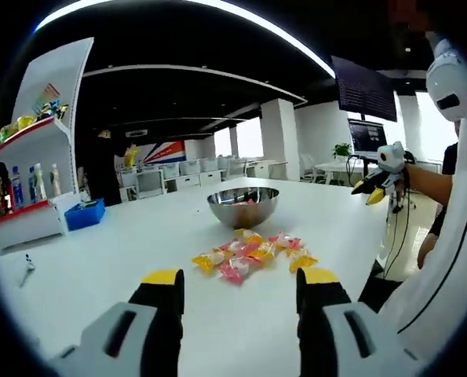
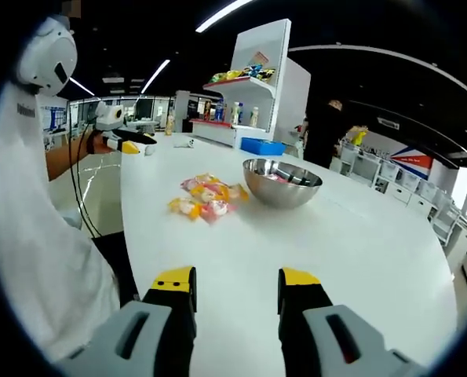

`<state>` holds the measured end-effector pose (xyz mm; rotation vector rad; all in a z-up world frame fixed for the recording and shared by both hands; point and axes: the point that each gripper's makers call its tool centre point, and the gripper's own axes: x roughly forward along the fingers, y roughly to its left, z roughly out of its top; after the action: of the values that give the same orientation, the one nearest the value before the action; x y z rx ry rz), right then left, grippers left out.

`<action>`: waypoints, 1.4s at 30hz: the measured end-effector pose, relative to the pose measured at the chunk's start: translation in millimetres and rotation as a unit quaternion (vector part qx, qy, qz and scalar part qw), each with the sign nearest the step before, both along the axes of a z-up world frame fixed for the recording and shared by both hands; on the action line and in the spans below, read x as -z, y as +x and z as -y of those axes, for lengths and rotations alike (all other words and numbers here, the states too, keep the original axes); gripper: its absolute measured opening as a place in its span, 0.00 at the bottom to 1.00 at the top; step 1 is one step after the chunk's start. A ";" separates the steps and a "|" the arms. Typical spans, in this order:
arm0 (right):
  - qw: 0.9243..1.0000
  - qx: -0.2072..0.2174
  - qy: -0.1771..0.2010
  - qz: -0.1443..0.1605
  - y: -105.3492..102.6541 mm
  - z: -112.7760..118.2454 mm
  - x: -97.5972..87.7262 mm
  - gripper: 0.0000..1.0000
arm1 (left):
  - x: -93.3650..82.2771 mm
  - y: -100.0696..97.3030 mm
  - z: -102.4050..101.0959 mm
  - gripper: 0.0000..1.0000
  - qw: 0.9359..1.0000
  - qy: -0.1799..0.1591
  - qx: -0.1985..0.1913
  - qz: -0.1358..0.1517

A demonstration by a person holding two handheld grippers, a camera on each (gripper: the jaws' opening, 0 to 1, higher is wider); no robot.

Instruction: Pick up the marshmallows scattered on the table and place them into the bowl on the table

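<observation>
Left gripper view puts the marshmallows (image 1: 253, 255) straight ahead of the left gripper (image 1: 241, 287), jaws spread and empty, the heap lying near the tips with its long axis crosswise. They're small wrapped sweets in pink, yellow and orange. Just beyond sits the steel bowl (image 1: 243, 206), a few pieces already inside. The right gripper (image 2: 235, 284), likewise parted and empty, looks farther off.

an open-plan office or showroom: far beyond the tongs stand rows of white desks (image 1: 217, 169), a monitor (image 1: 368, 135) off to the right, a white display shelf (image 2: 258, 86) of bottles, long ceiling lights (image 1: 241, 23).
</observation>
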<state>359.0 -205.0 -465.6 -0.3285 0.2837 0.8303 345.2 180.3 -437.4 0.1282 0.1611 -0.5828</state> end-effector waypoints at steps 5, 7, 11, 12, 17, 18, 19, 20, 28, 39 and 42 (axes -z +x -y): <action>1.000 0.010 0.006 0.000 2.4 3.3 0.4 0.41 | 6.9 -4.8 10.9 0.58 1.000 -0.004 0.002 -0.003; 1.000 0.011 0.009 0.000 2.4 3.7 0.3 0.41 | 7.3 -5.5 12.5 0.58 1.000 -0.005 0.001 -0.004; 1.000 0.007 0.006 -0.004 -0.2 3.2 3.6 0.41 | 5.6 -6.9 17.1 0.58 1.000 -0.003 0.001 -0.007; 1.000 0.007 0.006 -0.005 -0.5 3.3 4.1 0.41 | 4.9 -7.1 19.2 0.58 1.000 0.000 0.002 -0.008; 1.000 0.012 0.011 -0.006 -1.3 8.5 5.9 0.41 | 0.4 -4.8 30.1 0.57 1.000 0.014 0.006 -0.005; 1.000 0.015 0.012 -0.006 -1.2 9.6 6.1 0.41 | 1.7 -3.5 31.6 0.57 1.000 0.020 0.005 -0.006; 1.000 0.016 0.012 -0.006 -0.8 10.6 6.3 0.41 | 3.1 -2.3 33.8 0.57 1.000 0.022 0.007 -0.008; 1.000 0.019 0.013 -0.005 -0.5 12.2 6.2 0.41 | 4.0 -1.3 35.8 0.57 1.000 0.021 0.010 -0.011; 1.000 0.013 0.019 0.002 -5.7 8.5 2.6 0.41 | -5.4 -0.6 53.0 0.56 0.999 0.034 0.028 -0.021; 1.000 0.017 0.025 0.006 -3.1 12.5 1.7 0.41 | 10.9 7.7 92.1 0.53 0.988 0.089 0.073 -0.102; 1.000 0.015 0.025 0.005 -3.9 11.5 3.7 0.41 | 20.5 12.7 104.1 0.53 0.985 0.090 0.083 -0.125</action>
<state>355.1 -216.4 -469.3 -0.2820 0.2568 0.8053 357.9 76.2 -457.9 0.2457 0.4506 -0.7500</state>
